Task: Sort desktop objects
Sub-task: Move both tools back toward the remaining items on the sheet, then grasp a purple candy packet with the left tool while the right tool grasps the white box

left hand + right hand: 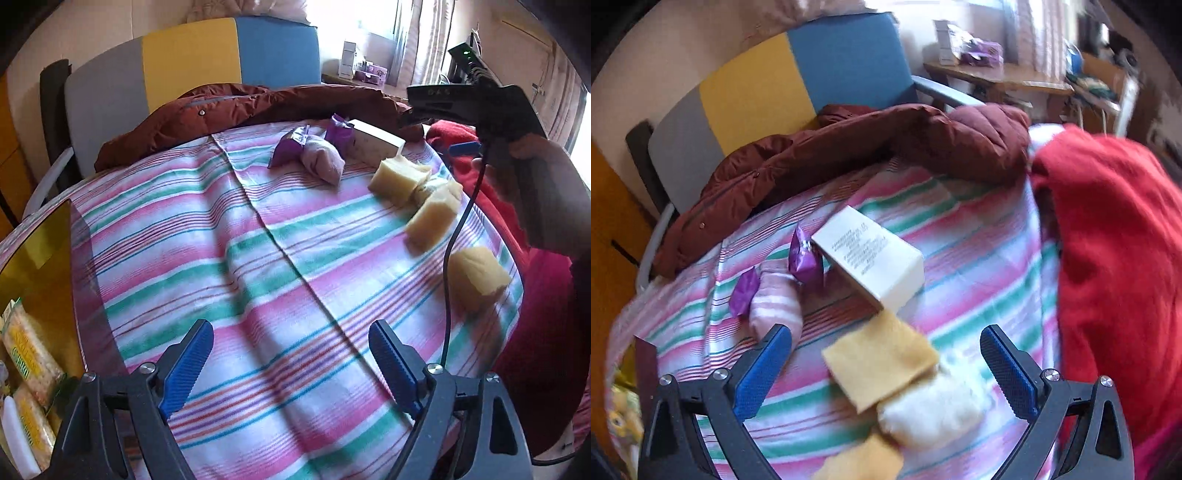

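I see a striped cloth (236, 229) over the table, coat (849, 147) along its far edge. Both my claws, left (291, 363) and right (886, 373), gape empty; sponges (400, 181) sit right, open cloth centre.

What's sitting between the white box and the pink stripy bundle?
A shiny purple wrapper lies between the white box and the pink stripy bundle, touching both. The right wrist view shows it best.

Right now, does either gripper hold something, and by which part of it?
Nothing is held. The left gripper and the right gripper both have open jaws with nothing between them, above the striped cloth.
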Available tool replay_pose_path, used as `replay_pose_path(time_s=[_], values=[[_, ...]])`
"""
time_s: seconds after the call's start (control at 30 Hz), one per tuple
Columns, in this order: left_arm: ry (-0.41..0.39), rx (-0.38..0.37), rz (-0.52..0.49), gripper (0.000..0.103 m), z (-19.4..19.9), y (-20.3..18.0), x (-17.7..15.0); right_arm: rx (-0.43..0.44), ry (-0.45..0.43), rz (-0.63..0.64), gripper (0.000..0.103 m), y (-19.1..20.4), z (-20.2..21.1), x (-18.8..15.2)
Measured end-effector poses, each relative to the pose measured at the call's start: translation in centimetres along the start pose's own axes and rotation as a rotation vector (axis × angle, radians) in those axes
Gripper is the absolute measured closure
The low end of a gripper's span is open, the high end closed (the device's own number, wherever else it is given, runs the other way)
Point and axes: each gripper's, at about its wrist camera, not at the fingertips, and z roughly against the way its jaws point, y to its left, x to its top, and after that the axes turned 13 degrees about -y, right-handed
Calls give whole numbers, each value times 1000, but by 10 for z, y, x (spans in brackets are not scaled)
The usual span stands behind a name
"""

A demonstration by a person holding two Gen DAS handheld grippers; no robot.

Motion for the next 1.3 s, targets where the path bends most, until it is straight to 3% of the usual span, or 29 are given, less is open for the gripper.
replay_pose_path(time_s=[0.43, 0.63, 0.73, 0.8, 0.9, 1.03, 1.2, 1.3], values=[[19, 31, -8, 15, -34, 3, 20, -2, 53, 301, 0, 19, -67, 25], [30, 60, 63, 15, -46, 17, 24, 12, 58, 299, 3, 18, -89, 18], [49, 55, 94, 15, -53, 21, 24, -1, 61, 359, 15, 22, -93, 11], [71, 48, 124, 15, -60, 24, 22, 13, 74, 364, 33, 23, -94, 8], [102, 26, 173, 15, -67, 27, 18, 17, 69, 392, 38, 28, -93, 7], [97, 41, 157, 15, -70, 24, 18, 64, 97, 349, 37, 24, -97, 7], [113, 52, 154, 11, -75, 22, 17, 86, 128, 295, 18, 16, -106, 7], [117, 58, 139, 6, -78, 18, 17, 103, 111, 273, 16, 16, -104, 11]])
